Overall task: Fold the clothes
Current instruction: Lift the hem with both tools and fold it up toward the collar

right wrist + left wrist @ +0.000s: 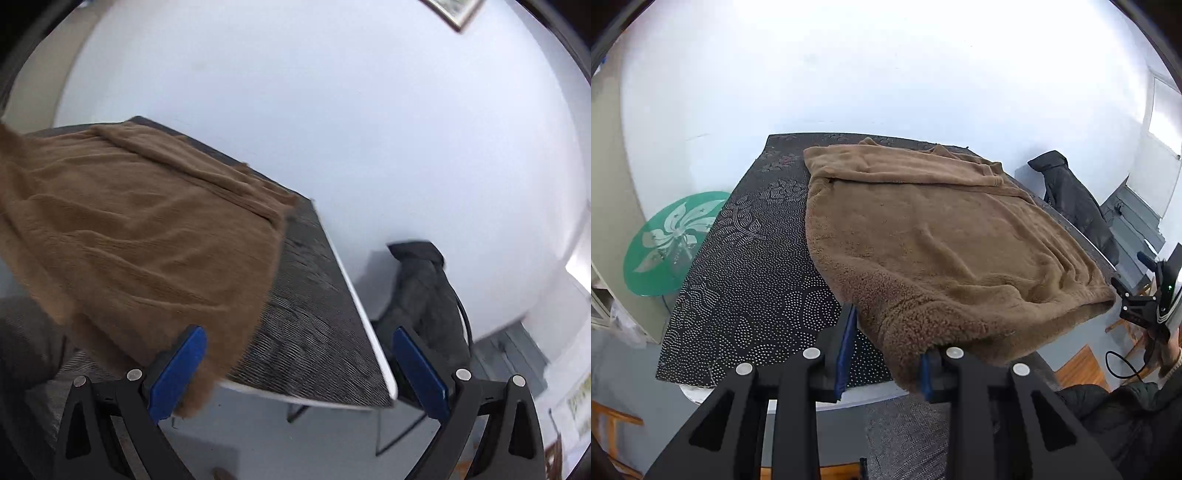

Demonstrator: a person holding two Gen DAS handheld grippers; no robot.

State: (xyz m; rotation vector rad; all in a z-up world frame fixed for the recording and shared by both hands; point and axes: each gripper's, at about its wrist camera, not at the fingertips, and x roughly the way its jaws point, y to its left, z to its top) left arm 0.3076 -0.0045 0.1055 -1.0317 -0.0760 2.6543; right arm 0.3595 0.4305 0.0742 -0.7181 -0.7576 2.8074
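A brown fleece garment lies spread on the dark patterned table, a sleeve folded across its far part. Its near hem hangs over the table's front edge. My left gripper is open at that near left hem; the fleece drapes over the right finger and the left finger stands free beside it. In the right wrist view the garment fills the left, its corner hanging beside the left pad. My right gripper is wide open and empty at the table's near right corner.
A green round glass tabletop stands at the left of the table. A black jacket hangs on a chair at the right, also in the right wrist view. The right gripper and hand show at the far right. White wall behind.
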